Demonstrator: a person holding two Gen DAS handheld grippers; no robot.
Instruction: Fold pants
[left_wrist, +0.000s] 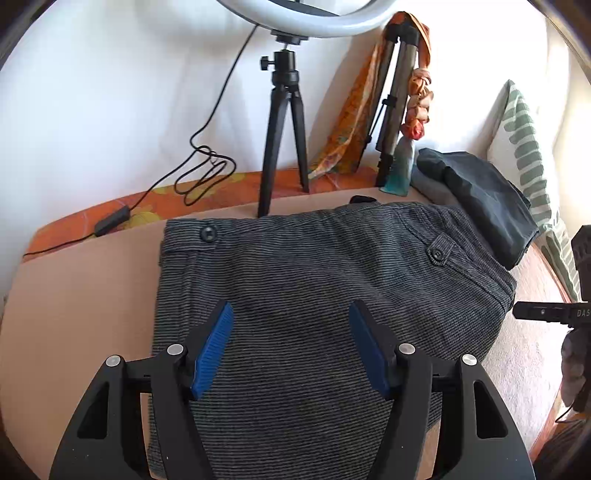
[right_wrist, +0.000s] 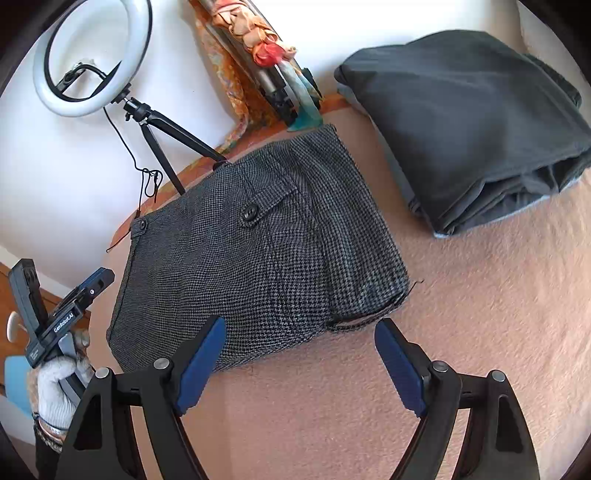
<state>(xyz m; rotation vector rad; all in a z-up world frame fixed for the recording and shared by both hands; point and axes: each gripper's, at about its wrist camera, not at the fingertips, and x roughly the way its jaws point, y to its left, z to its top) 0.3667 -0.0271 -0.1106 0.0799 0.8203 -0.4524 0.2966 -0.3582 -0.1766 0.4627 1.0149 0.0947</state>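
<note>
Grey houndstooth pants (left_wrist: 314, 280) lie folded into a compact rectangle on the peach blanket (left_wrist: 74, 295), waistband with buttons toward the wall. My left gripper (left_wrist: 291, 314) is open and empty, its blue pads just above the folded pants. In the right wrist view the same pants (right_wrist: 258, 251) lie ahead and to the left. My right gripper (right_wrist: 299, 332) is open and empty, hovering at the pants' near corner over the blanket (right_wrist: 461, 332). The left gripper's body, held by a gloved hand, shows at the left (right_wrist: 62, 314).
A ring light on a black tripod (left_wrist: 284, 140) with a loose cable stands behind the pants. A second tripod draped with orange scarves (left_wrist: 399, 103) leans on the wall. A folded dark garment pile (right_wrist: 472, 122) lies to the right, beside a striped pillow (left_wrist: 528, 155).
</note>
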